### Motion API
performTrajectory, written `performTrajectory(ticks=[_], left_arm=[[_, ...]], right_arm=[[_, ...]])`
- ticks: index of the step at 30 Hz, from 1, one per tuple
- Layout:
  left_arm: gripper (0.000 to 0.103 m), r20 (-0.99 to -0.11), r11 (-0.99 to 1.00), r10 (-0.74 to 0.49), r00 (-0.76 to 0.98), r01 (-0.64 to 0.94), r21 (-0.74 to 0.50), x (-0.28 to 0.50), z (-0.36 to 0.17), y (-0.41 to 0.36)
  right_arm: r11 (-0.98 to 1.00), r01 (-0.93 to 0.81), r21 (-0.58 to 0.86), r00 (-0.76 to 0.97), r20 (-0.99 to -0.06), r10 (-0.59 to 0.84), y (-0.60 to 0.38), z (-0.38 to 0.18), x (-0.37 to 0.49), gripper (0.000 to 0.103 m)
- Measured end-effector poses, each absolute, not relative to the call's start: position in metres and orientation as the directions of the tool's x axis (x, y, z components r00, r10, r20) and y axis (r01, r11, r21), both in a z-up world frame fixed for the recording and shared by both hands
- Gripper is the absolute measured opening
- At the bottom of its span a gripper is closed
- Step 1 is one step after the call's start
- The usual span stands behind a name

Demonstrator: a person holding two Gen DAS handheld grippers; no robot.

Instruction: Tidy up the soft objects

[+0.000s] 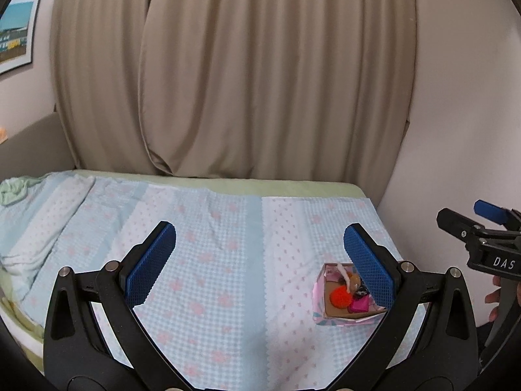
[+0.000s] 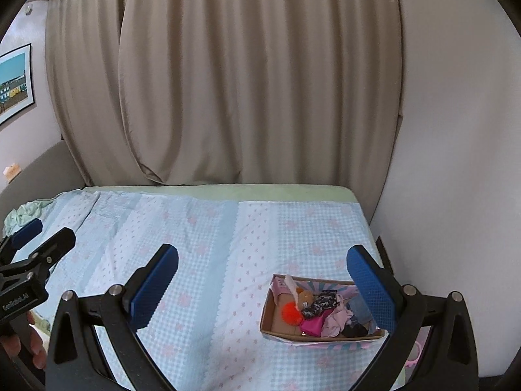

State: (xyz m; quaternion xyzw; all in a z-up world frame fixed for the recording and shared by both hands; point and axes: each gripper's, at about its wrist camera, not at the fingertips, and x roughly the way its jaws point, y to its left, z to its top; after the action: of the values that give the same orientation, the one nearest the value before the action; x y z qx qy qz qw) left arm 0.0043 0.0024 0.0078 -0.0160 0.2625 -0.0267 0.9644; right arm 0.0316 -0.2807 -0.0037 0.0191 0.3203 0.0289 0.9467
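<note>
Presently, two black two-finger claws with blue textured pads are held above a bed covered by a pale blue checked quilt (image 2: 202, 247) with pink floral print.

Left claw (image 1: 260, 260): fingers spread wide, nothing between the pads. Right claw (image 2: 262, 280): fingers likewise spread wide, nothing gripped. In the left wrist view the right claw is seen at the far right edge, its grip held by a hand (image 1: 495, 299); in the right wrist view the left claw is seen at the far left edge, with fingers of a hand (image 2: 32, 348) below it.

Small open cardboard box with pink-and-blue patterned outer walls (image 2: 320, 337): set on the quilt, below and just inside the right-hand finger of each claw, partly hidden by that finger. Contents noted: a fluffy orange-red pompom (image 2: 290, 310), a bright magenta fabric piece (image 2: 312, 325), a black-and-white patterned cloth (image 2: 320, 302), a crumpled pale pink cloth (image 2: 335, 321) and a cream strip (image 2: 293, 288) leaning over the box's far wall.

Beige pleated curtain (image 2: 254, 91): hung beyond the claws, behind the bed.
</note>
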Motion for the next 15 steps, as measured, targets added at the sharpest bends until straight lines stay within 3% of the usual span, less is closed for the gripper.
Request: performTrajectory(ticks=[15], left_arm=[[0.103,-0.508,0.998,-0.060,0.859,0.058,-0.019,0.0089,0.0053,-0.0003]], right_arm=[[0.998,0.006,0.066,0.792,-0.610,0.036,-0.2814,-0.0002,0.0298,0.103]])
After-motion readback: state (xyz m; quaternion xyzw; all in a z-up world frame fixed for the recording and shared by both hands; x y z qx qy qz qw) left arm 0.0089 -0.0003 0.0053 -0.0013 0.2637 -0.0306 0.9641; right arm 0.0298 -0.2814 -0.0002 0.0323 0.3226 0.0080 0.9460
